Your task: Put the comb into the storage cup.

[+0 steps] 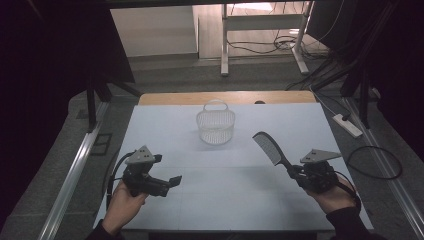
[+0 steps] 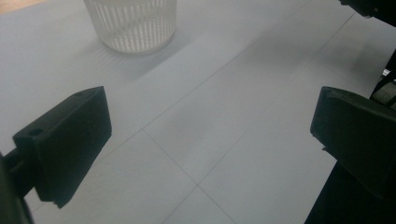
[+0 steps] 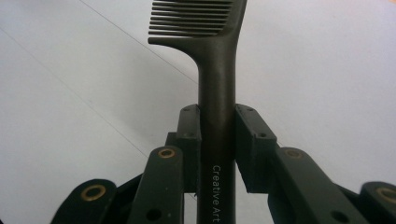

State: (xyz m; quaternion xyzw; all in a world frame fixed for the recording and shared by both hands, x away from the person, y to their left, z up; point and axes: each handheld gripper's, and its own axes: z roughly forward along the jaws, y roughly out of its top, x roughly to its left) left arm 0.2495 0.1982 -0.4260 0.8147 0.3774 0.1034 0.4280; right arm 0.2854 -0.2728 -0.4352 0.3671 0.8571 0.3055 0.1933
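White table [image 1: 220, 200] spanning the high view, pale sheet marked with faint seams. Near the far edge, a translucent ribbed basket [image 1: 215, 126] standing upright with its handle raised, well apart from both grippers; same basket [image 2: 132, 23] at the top of the left gripper view. On the right, a dark comb [image 1: 268, 148] lifted off the table, toothed head angled toward the basket, handle [image 3: 216, 116] clamped between the pads of the right gripper [image 1: 296, 172]. On the left, the left gripper [image 1: 174, 182] released, jaws spread wide over bare table, nothing between them.
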